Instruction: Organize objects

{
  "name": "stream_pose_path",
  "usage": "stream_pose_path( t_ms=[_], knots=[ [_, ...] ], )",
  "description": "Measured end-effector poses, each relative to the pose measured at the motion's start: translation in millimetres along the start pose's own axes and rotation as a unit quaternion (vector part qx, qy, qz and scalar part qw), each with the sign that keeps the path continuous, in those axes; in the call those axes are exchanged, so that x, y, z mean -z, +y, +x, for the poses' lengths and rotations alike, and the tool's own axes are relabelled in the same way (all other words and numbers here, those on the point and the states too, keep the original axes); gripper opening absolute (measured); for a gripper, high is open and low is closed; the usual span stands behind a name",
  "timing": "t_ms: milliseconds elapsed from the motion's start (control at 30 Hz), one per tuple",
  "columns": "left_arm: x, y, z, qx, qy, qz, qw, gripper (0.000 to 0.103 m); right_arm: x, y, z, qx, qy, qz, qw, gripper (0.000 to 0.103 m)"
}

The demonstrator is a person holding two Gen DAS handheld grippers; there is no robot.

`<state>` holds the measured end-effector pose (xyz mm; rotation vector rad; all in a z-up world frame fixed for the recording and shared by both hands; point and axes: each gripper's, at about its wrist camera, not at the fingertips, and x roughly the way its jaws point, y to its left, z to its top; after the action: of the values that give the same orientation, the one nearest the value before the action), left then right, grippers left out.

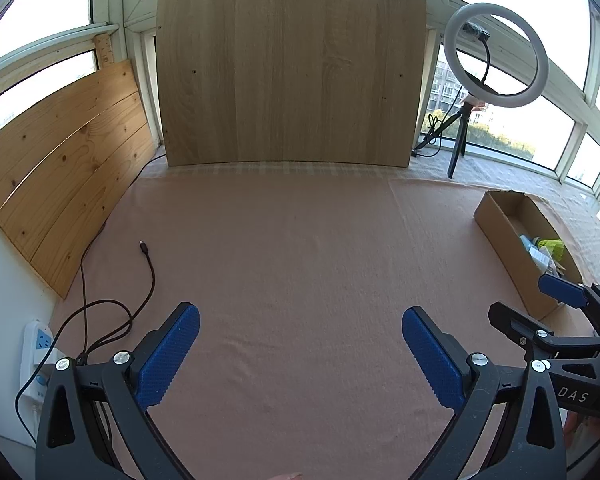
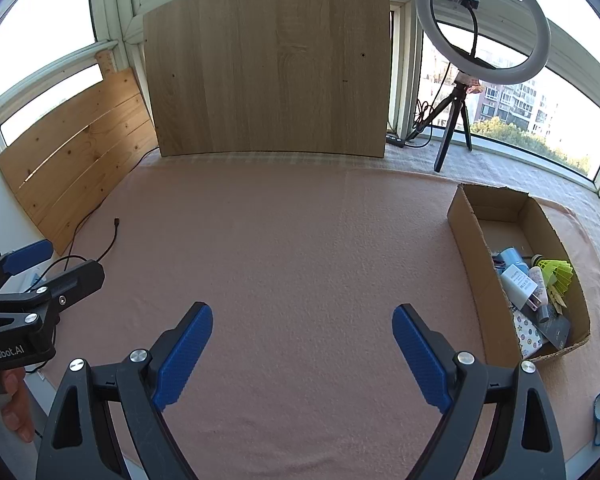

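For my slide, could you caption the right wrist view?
Open right gripper above pink cloth; cardboard box holds the gathered items.

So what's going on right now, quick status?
Both tools open, empty: left, right. Items already in the box. Pink cloth bare between tools; only a cable at left.

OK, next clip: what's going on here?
A person holds two handheld grippers over a pink cloth on a table. Both the left gripper and the right gripper are open and hold nothing. The small items, among them a yellow shuttlecock, a white charger plug and a blue item, already lie in the cardboard box on the right. Only a loose black cable lies on the cloth at the left. The tidying looks done or nearly done.
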<state>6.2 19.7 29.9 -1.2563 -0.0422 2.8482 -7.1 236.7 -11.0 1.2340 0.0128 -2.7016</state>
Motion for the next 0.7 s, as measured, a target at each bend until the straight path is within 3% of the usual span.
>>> stream_pose_path(
  t_ms=[700],
  knots=[
    [0.2, -0.5, 1.9, 0.001, 0.002, 0.006, 1.0000, 0.103, 1.0, -2.6, -0.6, 0.002, 0.001, 0.003, 1.000, 0.089]
  ],
)
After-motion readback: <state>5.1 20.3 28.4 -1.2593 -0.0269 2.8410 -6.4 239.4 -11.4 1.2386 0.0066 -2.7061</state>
